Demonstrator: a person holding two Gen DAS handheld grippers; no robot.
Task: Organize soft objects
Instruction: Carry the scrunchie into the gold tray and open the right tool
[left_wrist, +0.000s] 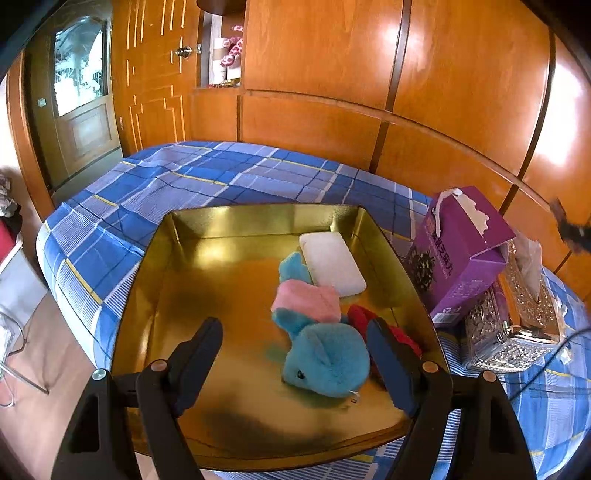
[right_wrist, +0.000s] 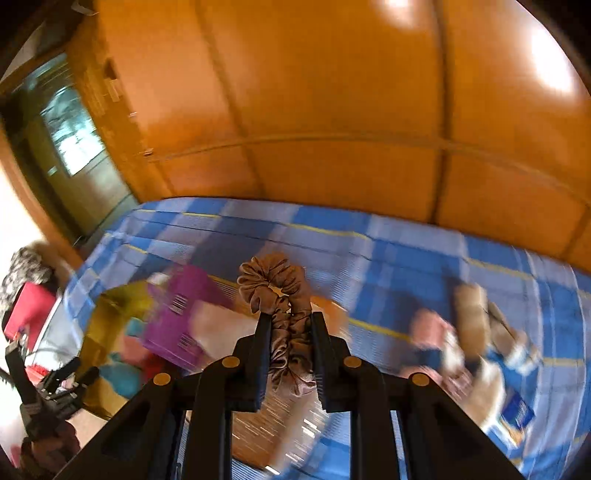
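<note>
Sitting in the gold tray (left_wrist: 192, 236): blue plush (left_wrist: 325, 362), pink cloth (left_wrist: 308, 299), white pad (left_wrist: 332, 264), something red (left_wrist: 364, 317), half hidden. Left gripper (left_wrist: 295, 363) gapes; right gripper (right_wrist: 289, 332) pinches a brown scrunchie (right_wrist: 275, 282); blurred bedding, perhaps more toys.

My left tongs (left_wrist: 295, 363) hang open over the gold tray (left_wrist: 184, 280), which sits on the bed (left_wrist: 166, 177) with its blue plaid sheet. Between my fingers (left_wrist: 195, 358) lies a blue plush toy (left_wrist: 325, 358), close against the right one. Just beyond it sit a pink soft piece (left_wrist: 310, 299) and a white pad (left_wrist: 332, 264) (tilted toward the far right corner); something red (left_wrist: 364, 317) shows on the right. Beside the tray stand a purple box (left_wrist: 461, 258) and a silver tissue box (left_wrist: 517, 328).
</note>
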